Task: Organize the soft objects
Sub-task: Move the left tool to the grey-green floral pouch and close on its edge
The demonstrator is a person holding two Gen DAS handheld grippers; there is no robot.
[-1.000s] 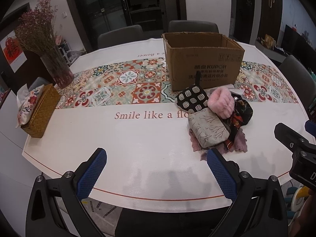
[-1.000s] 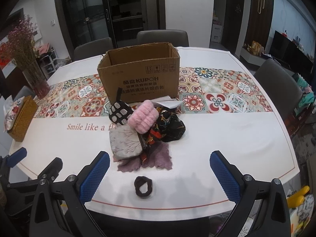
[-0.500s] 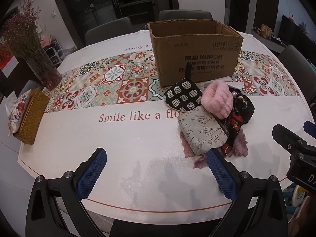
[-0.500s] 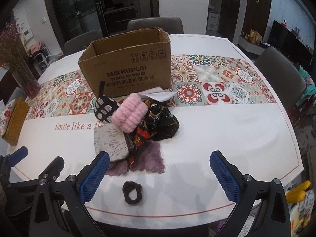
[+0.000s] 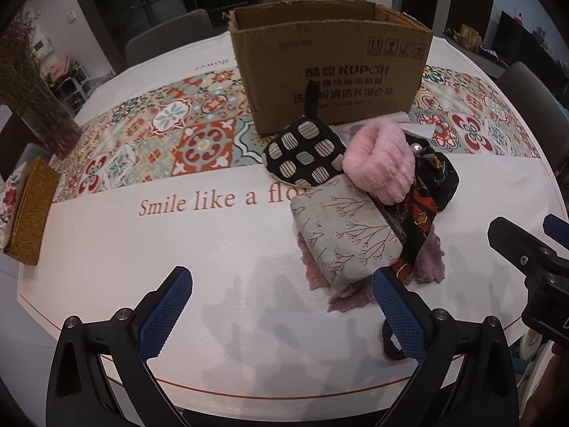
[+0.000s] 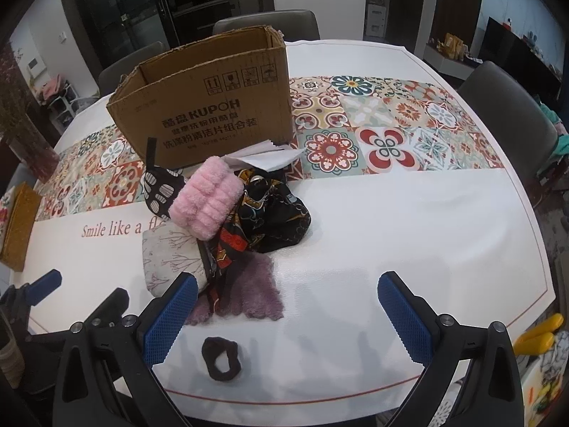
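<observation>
1. On the round white table (image 6: pixel 409 220), across a patterned tile runner (image 6: pixel 384 128), stands an open cardboard box (image 6: pixel 213 114) with its top flaps up; the inside walls that show are bare, and the bottom cannot be seen from either view.
2. Just in front of the box lies a pile of soft things, touching one another: a black spotted pouch (image 5: pixel 306 156) nearest the box, a fluffy pink roll (image 5: pixel 380 163) on top, a grey pouch with a twig print (image 5: pixel 345 235) at the front, and a dark patterned scarf (image 6: pixel 270 213) to the right.
3. Under the grey pouch and scarf a mauve fuzzy cloth (image 6: pixel 249 291) lies flat on the table.
4. A dark hair tie (image 6: pixel 221 357) lies alone near the table edge, apart from the pile.
5. A folded white paper (image 6: pixel 263 156) sits between the box and the pile.
6. The left gripper (image 5: pixel 281 313) hovers over the near table edge, jaws spread wide and empty.
7. The right gripper (image 6: pixel 288 316) likewise has its jaws spread, holding nothing, with the hair tie below and between them.
8. At the far left edge sits a woven basket (image 5: pixel 30 210).
</observation>
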